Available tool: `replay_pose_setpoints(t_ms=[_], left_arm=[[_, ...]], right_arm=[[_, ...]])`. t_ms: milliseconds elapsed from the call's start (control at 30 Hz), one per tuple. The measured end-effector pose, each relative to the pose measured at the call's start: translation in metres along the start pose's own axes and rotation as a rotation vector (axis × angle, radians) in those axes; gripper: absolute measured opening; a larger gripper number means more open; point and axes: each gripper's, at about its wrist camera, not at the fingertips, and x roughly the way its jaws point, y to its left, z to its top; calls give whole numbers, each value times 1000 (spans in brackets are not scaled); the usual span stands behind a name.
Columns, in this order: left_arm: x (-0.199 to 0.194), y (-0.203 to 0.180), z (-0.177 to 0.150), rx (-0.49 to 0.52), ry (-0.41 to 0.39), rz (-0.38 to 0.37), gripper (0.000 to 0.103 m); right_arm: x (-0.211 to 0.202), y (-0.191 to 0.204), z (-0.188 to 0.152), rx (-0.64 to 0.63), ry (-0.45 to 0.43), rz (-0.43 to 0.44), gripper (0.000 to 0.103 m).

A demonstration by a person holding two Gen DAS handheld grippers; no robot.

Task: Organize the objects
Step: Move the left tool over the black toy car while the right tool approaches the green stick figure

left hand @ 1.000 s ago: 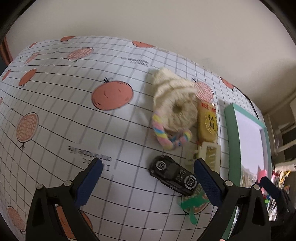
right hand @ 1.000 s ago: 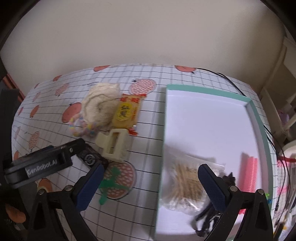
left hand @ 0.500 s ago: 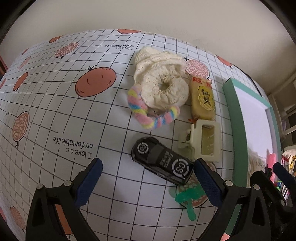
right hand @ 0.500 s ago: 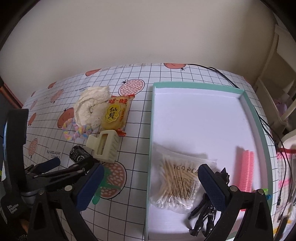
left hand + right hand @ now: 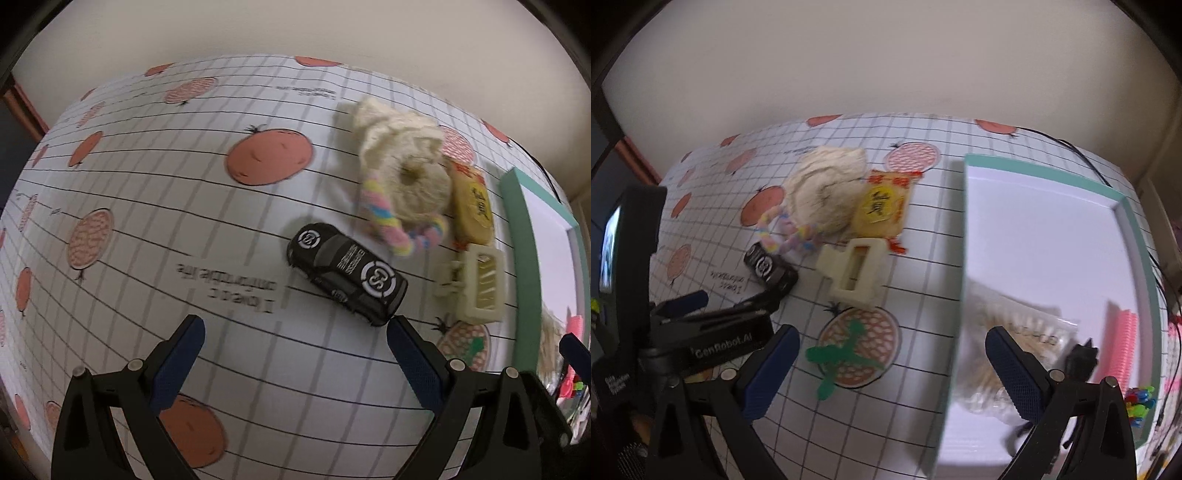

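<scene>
1. Black with white roundels, the toy car (image 5: 347,280) lies on the gridded tablecloth (image 5: 147,206), just ahead of the left gripper (image 5: 295,354), whose blue-padded jaws stand wide apart and hold nothing; the car's rear end sits just off the right-hand fingertip (image 5: 397,326).
2. Cream knitted cloth (image 5: 402,155), bunched up, sits beyond the car, with a pastel rope ring (image 5: 391,229) wrapped against its near side.
3. A yellow snack packet (image 5: 472,206) lies just beside the cloth, and a cream hair claw clip (image 5: 476,284) rests nearer, between the packet and a green plastic piece (image 5: 838,360).
4. The right gripper (image 5: 890,354) hovers over the left rim of the teal-edged tray (image 5: 1034,168), jaws spread wide and empty.
5. Inside the tray lie a bag of cotton swabs (image 5: 1015,332), a pink comb (image 5: 1123,343) and a black clip (image 5: 1080,360), the last partly hidden.
6. A black cable (image 5: 1082,155) runs along the tray's far corner.
</scene>
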Motion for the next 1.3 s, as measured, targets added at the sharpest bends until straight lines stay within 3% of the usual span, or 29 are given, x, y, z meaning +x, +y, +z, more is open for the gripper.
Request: replay_pose_setpoints(t_ms=[133, 333, 533, 967, 1300], left_arm=[[-4, 11, 5, -34, -18, -18, 99], [-10, 23, 10, -109, -69, -127, 99], [3, 8, 30, -107, -66, -190, 99], [20, -16, 42, -62, -61, -204, 96], [26, -26, 48, -3, -60, -145, 76]], right_arm=[[4, 8, 0, -20, 11, 17, 98], [14, 16, -1, -33, 40, 44, 91], [26, 22, -4, -50, 83, 56, 84], [40, 30, -13, -89, 145, 34, 80], [39, 34, -14, -98, 145, 20, 69]])
